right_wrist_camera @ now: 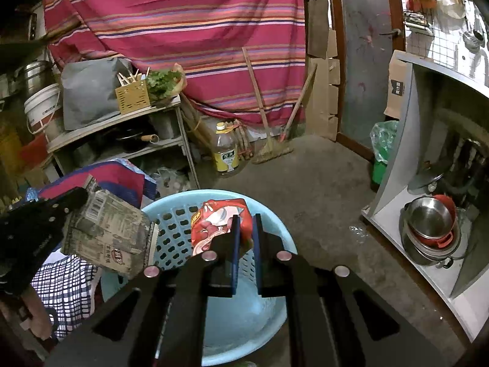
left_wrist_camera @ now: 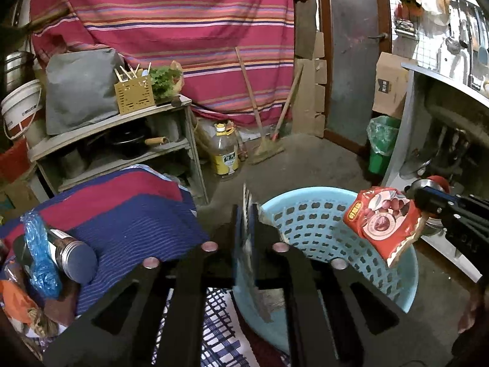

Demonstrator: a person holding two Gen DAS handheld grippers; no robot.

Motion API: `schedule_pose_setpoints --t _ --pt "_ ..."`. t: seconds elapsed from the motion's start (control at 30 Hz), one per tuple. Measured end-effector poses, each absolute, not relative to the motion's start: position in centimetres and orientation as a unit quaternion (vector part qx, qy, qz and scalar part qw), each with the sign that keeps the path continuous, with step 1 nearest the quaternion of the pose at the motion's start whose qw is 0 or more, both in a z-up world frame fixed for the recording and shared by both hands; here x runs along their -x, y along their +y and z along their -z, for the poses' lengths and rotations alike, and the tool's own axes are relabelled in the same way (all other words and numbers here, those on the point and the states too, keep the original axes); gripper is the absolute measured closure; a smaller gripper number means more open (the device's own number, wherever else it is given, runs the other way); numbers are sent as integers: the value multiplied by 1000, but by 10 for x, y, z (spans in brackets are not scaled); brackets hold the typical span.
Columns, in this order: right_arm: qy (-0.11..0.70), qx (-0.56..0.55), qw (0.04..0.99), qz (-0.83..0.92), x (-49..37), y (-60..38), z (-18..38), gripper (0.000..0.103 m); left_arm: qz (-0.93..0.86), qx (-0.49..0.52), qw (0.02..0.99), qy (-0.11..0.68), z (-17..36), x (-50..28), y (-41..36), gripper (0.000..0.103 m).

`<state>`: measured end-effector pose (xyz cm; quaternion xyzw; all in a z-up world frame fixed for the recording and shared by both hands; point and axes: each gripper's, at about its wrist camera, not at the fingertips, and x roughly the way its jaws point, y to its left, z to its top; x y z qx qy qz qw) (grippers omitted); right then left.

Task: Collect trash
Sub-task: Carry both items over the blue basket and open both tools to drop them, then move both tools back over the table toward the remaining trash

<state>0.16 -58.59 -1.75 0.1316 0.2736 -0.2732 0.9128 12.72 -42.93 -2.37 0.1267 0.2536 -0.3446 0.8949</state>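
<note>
I hold 2 pieces of trash above a pale blue perforated basket on the concrete floor. My left gripper pinches a flattened grey carton edge-on, its long axis running up and down along the fingers, over the basket's left rim; its jaws stand slightly parted around the carton. My right gripper is clamped tight on a red snack pouch, which hangs over the open middle of the basket, so I judge the right hand better placed to drop first. To the left, a striped cloth-covered surface sits just beside the rim; to the right the floor is open up to a metal cabinet.
</note>
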Motion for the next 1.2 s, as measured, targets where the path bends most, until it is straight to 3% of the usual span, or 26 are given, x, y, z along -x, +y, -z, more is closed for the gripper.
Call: schedule_pose_setpoints --t 0.1,0.27,0.33,0.53,0.83,0.9,0.93,0.97,1.03,1.2 --pt "273 -136 914 269 -3 -586 21 94 338 -125 898 253 22 -129 -426 61" --pt "276 -137 914 263 -5 -582 27 94 298 -134 917 228 11 -128 -418 41" --pt "278 -138 914 262 -5 -580 29 94 281 -133 926 215 4 -128 -411 26" --pt "280 -138 915 255 -14 -573 34 94 254 -133 937 201 -7 -132 -395 16" --pt "281 -127 916 258 -29 -568 39 91 225 -126 944 208 -8 -143 -364 14" --pt "282 -128 915 259 -30 -567 39 70 221 -121 945 209 -9 -144 -357 14" --pt "281 -127 915 259 -29 -566 38 49 218 -118 946 210 -10 -145 -352 12" --pt "274 -124 917 262 -27 -562 36 39 215 -115 947 210 -11 -145 -348 12" --pt "268 -117 920 261 -23 -557 33 38 209 -111 949 209 -13 -145 -336 10" --pt "248 -101 931 246 -12 -530 19 16 188 -98 953 215 -17 -143 -300 9"
